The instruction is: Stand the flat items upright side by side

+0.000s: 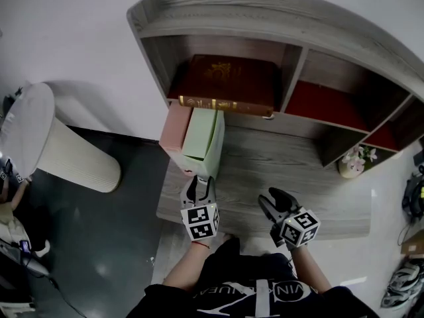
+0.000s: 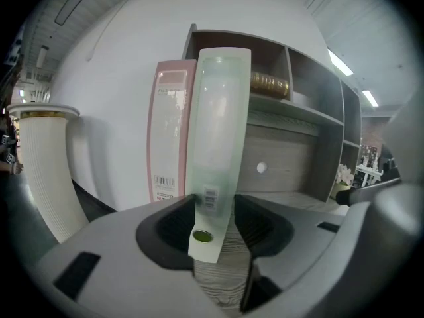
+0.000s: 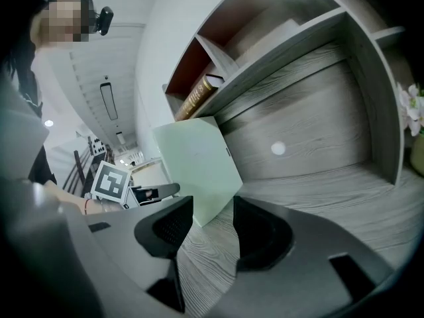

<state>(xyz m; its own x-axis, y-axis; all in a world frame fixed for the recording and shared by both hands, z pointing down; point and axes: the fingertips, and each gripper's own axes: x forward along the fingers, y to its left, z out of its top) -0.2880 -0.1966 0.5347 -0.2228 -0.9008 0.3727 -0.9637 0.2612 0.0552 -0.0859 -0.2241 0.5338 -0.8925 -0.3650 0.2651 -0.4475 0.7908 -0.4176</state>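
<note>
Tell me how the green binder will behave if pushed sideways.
The green binder looks stiff-walled, so it likely keeps shape. Tall and narrow on end, it may tip, though the pink binder beside it should brace one side.

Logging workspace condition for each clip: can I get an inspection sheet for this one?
Surface: grey wood-grain desk under a shelf unit.
Job's things: green folder and pink folder standing side by side at the desk's left end.
Clutter: red book flat in the shelf unit; flower pot at right.
Grippers: left gripper fingers grip the green folder; right gripper open, empty.
Cables: one cable on the floor, left.
Surroundings: white ribbed column.
</note>
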